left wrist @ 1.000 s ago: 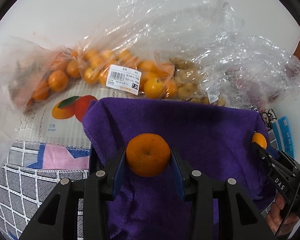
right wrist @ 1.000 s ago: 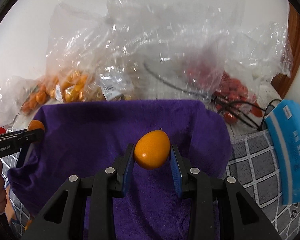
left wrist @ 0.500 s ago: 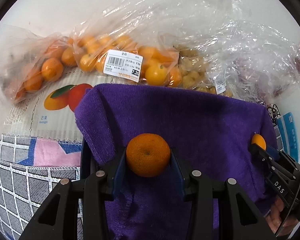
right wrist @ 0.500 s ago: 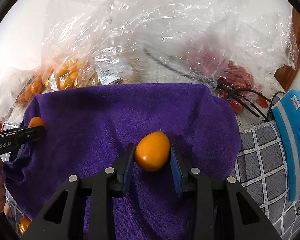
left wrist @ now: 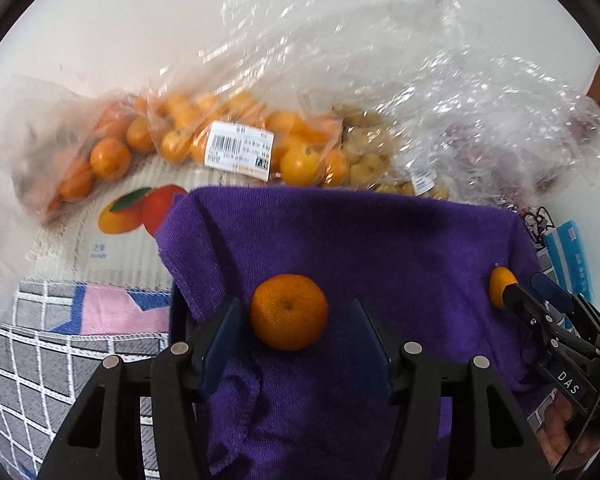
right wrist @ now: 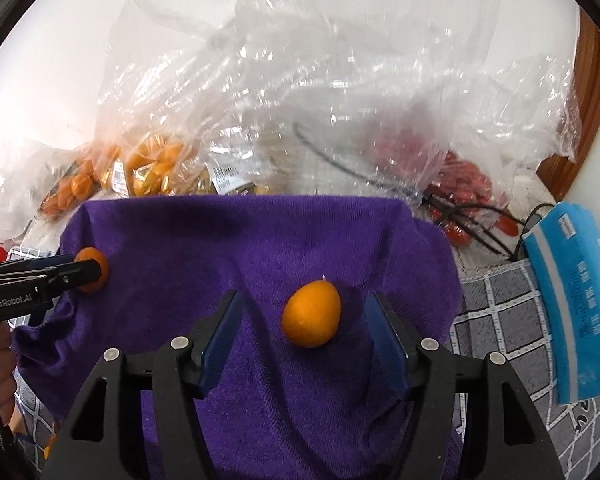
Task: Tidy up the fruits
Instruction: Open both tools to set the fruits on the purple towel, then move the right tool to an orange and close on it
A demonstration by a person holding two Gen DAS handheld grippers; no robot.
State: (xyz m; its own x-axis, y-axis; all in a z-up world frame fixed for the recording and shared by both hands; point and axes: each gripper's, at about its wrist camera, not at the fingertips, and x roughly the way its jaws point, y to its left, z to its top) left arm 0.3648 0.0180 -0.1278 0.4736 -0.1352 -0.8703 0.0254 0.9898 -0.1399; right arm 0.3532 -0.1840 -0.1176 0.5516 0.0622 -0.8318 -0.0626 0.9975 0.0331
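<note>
A purple towel (left wrist: 380, 248) is spread in front of both grippers. A round mandarin (left wrist: 288, 312) lies on it between the blue pads of my left gripper (left wrist: 292, 320). The jaws are opening, with a gap on each side of the fruit. In the right wrist view, a small oval kumquat (right wrist: 311, 314) rests on the towel (right wrist: 220, 240) between the pads of my right gripper (right wrist: 306, 324). These jaws are also opening and stand clear of the fruit. Each view shows the other gripper at its edge with its own fruit: the kumquat (left wrist: 500, 292) and the mandarin (right wrist: 94, 266).
Behind the towel lie clear plastic bags of oranges (left wrist: 236, 136) and of small red fruit (right wrist: 468, 184). A mango-printed box (left wrist: 132, 216) sits at the left. A blue pack (right wrist: 572, 280) and black cables (right wrist: 460, 216) lie at the right. Grey checked cloth (left wrist: 40, 360) covers the surface.
Both grippers were shut on their fruit and have now parted their jaws. The mandarin and the kumquat now lie on the towel between the pads.
</note>
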